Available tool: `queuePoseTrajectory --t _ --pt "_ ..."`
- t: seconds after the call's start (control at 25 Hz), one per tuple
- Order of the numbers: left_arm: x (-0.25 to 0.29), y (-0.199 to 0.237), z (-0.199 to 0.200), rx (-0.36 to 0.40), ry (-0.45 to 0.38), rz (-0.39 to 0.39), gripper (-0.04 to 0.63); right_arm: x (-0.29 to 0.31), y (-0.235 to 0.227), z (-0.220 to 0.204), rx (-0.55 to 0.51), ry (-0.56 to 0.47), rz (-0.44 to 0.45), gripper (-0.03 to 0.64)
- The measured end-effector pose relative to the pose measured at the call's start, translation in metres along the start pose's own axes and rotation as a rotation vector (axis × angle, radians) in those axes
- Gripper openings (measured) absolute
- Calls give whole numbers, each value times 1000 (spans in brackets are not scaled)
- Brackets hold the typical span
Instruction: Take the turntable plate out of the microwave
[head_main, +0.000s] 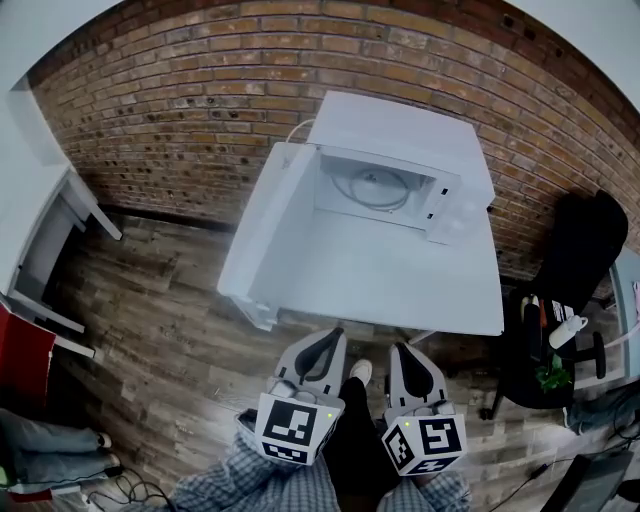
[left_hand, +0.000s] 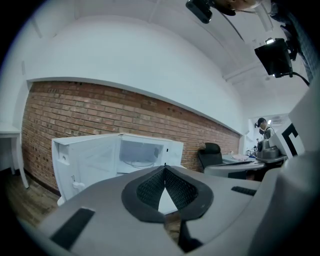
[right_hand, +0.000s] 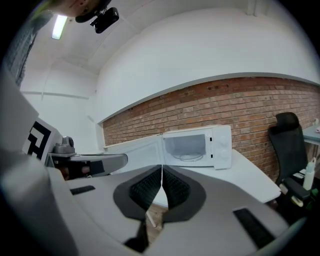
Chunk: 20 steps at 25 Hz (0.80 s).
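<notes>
Two grippers are held side by side nearest the camera, each with one marker cube at its near end: the left gripper (head_main: 330, 336) and the right gripper (head_main: 401, 349) are pointed forward and slightly downward toward the microwave, short of the table's near edge. Both claws are clenched, pads met at the tips, and nothing is grasped between them, as is seen in the left gripper view (left_hand: 165, 167) and the right gripper view (right_hand: 161, 168). One turntable plate (head_main: 378, 187) is seen lying flat on the floor of the microwave's cavity; being round, it shows no long axis, and its face is turned upward. One white microwave (head_main: 400, 128) is set at the back of the table, its opening faced toward the grippers, and its single door (head_main: 268, 220) is swung fully open to the left. One white table (head_main: 400, 290) is placed against a brick wall (head_main: 180, 110). One black office chair (head_main: 585, 250) is stood to the right, on a wooden floor (head_main: 170, 300). Checked sleeves (head_main: 250, 482) are seen behind the cubes.
</notes>
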<state>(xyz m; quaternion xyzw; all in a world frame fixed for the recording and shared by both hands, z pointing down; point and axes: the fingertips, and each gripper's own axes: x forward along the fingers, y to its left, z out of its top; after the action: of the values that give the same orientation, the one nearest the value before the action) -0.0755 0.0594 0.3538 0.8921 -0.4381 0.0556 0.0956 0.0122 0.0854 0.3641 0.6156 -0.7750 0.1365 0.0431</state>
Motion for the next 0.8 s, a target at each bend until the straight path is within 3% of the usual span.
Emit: queuePoseTrajectory --t 0.4,0.8 --pt "114 22 11 -3 38 51 0 95 -76 22 10 53 48 20" --pt "229 52 30 -27 69 132 0 202 -144 45 -25 123 165 20"
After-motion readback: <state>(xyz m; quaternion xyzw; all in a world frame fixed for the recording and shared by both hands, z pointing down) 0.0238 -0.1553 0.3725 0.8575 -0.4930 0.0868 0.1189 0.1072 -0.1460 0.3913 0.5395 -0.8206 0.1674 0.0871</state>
